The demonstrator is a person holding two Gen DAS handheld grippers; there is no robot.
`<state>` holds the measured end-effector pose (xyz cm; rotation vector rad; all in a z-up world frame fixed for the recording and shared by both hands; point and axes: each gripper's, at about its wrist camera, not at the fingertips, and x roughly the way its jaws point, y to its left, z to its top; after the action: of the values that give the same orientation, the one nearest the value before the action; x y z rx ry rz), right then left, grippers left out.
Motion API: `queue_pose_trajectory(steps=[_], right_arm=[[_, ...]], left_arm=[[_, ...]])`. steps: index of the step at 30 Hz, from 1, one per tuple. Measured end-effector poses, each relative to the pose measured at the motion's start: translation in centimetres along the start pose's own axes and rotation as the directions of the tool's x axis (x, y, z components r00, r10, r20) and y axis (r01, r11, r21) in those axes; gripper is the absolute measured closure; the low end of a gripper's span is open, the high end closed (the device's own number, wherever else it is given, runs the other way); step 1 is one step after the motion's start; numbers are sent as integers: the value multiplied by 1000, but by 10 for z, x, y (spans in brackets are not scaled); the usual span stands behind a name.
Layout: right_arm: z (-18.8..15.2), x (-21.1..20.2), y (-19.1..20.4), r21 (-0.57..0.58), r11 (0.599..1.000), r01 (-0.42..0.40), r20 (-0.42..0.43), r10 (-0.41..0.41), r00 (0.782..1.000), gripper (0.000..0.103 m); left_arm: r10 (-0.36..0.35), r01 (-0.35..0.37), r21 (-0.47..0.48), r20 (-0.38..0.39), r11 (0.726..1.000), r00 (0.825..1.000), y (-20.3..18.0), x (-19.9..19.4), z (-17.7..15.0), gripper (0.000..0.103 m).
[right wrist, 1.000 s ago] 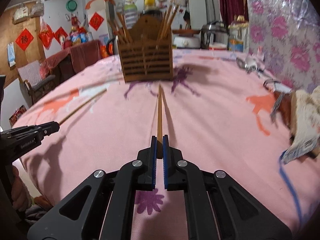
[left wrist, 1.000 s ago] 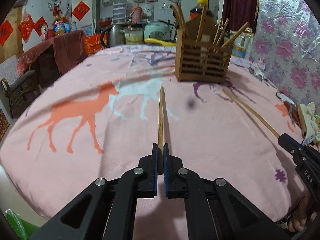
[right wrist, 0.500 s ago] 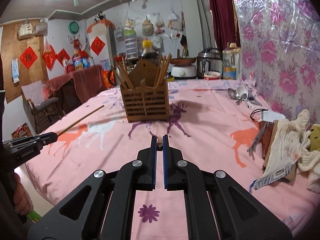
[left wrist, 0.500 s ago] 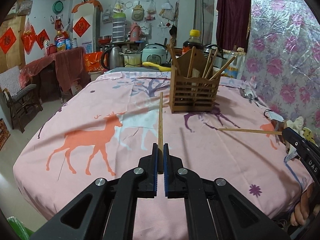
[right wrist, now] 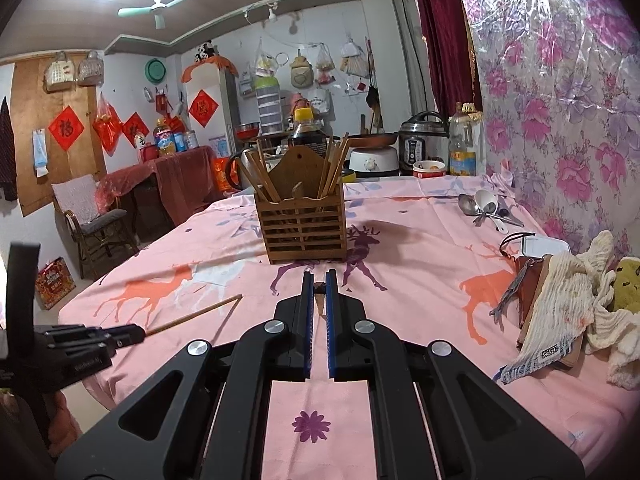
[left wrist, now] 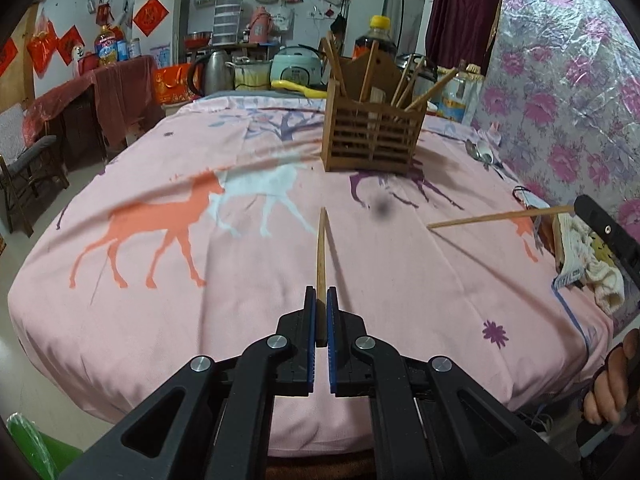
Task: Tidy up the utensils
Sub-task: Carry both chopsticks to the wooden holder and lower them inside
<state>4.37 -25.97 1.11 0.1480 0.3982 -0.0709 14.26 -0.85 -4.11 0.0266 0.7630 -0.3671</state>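
Observation:
My left gripper (left wrist: 320, 292) is shut on a wooden chopstick (left wrist: 321, 248) that sticks straight ahead above the pink tablecloth (left wrist: 240, 280). My right gripper (right wrist: 319, 276) is shut on a second chopstick (left wrist: 500, 217). That one shows only as a stub between the jaws in the right wrist view and reaches leftward in the left wrist view. The slatted wooden utensil holder (right wrist: 304, 224) stands further back on the table with several chopsticks in it. Both grippers hang short of the holder (left wrist: 372, 140), the left one (right wrist: 134, 331) at the lower left of the right wrist view.
Spoons (right wrist: 484, 208) lie at the far right by the floral wall. A bag and crumpled cloths (right wrist: 560, 304) fill the table's right edge. Rice cookers and bottles (right wrist: 424, 140) stand behind the table. A chair (right wrist: 92, 216) is off to the left.
Both grippers have risen from the tablecloth with their chopsticks. The right chopstick, first seen lengthwise on the cloth, now points away from its camera and shows only as a stub.

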Motion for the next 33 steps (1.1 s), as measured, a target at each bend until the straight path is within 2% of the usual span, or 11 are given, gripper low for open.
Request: queue_pose_trajectory(steps=[5,18,33], right_arm=[[1,3,1,3,1000,-6,-6,6,1000,97],[38,33,8,-7,999,-49,-14,49,999,94],[75,76,-6,46,996,-76,-53,78,995,94]], left_arm=[[-12,12,-3,3,1000,1000,-1,2,9,98],[-24,17,49,129,999,991,-12,-5,106,98],[-63,60,38,87,997,994,-13,27,171,98]])
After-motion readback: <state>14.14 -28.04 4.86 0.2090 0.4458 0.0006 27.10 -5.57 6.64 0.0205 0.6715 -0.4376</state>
